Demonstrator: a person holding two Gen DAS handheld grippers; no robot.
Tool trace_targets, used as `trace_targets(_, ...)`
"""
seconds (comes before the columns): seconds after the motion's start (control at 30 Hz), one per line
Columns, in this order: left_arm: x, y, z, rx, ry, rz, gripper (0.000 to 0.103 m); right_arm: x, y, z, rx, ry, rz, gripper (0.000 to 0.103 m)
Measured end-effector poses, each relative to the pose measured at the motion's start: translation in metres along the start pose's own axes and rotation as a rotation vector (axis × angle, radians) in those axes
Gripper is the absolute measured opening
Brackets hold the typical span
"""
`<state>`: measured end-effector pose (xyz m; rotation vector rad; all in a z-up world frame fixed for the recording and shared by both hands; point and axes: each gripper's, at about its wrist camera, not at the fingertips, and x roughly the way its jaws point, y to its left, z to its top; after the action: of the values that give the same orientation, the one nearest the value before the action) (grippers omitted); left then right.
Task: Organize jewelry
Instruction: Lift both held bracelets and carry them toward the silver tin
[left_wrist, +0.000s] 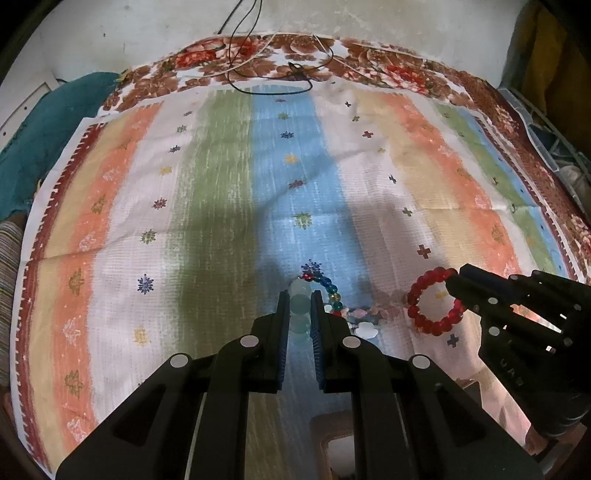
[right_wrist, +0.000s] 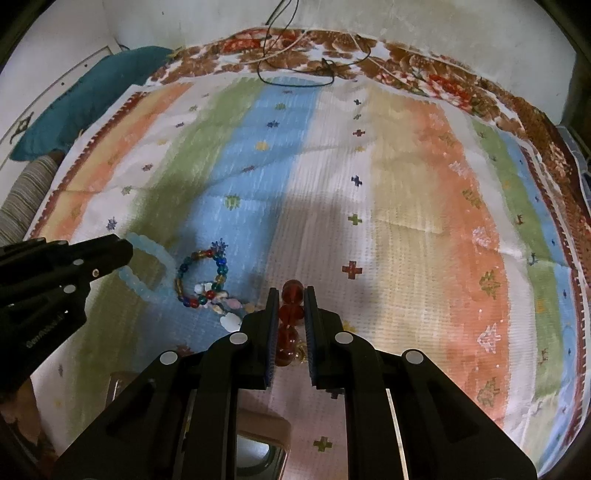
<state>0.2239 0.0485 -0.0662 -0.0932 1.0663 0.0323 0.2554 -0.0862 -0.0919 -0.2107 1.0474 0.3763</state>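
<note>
My left gripper (left_wrist: 300, 295) is shut on a pale aqua bead bracelet (left_wrist: 300, 314), which also shows in the right wrist view (right_wrist: 147, 269) as a loop hanging from the left gripper (right_wrist: 125, 251). My right gripper (right_wrist: 291, 291) is shut on a red bead bracelet (right_wrist: 290, 314); in the left wrist view the red bracelet (left_wrist: 424, 306) hangs from the right gripper (left_wrist: 456, 284). A multicoloured bead bracelet (right_wrist: 201, 273) and a pastel shell bracelet (right_wrist: 229, 308) lie on the striped cloth (right_wrist: 369, 184) between the grippers, touching each other.
A black cord and a thin white cord (left_wrist: 269, 66) lie at the cloth's far edge. A teal cushion (right_wrist: 92, 99) sits at the far left. A small box or frame (right_wrist: 262, 443) shows below my right gripper. A wall stands behind.
</note>
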Motion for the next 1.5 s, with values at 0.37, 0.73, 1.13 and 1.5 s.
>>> trace_targets(0.37, -0.010, -0.011, -0.004, 0.016, -0.012, -0.008, 0.011, -0.011, -0.003, -0.004, 0.013, -0.014, 0.017, 0.014)
trace_targets(0.73, -0.018, -0.020, -0.006, 0.022, -0.020, -0.008, 0.011, -0.022, -0.005, -0.009, 0.023, -0.029, 0.028, 0.014)
trace_targets(1.13, -0.041, -0.027, -0.014, 0.010, -0.053, -0.037, 0.011, -0.044, -0.002, -0.015, 0.032, -0.064, 0.054, 0.014)
trace_targets(1.5, -0.058, -0.026, -0.023, 0.008, -0.074, -0.054, 0.011, -0.061, 0.000, -0.025, 0.039, -0.096, 0.057, 0.014)
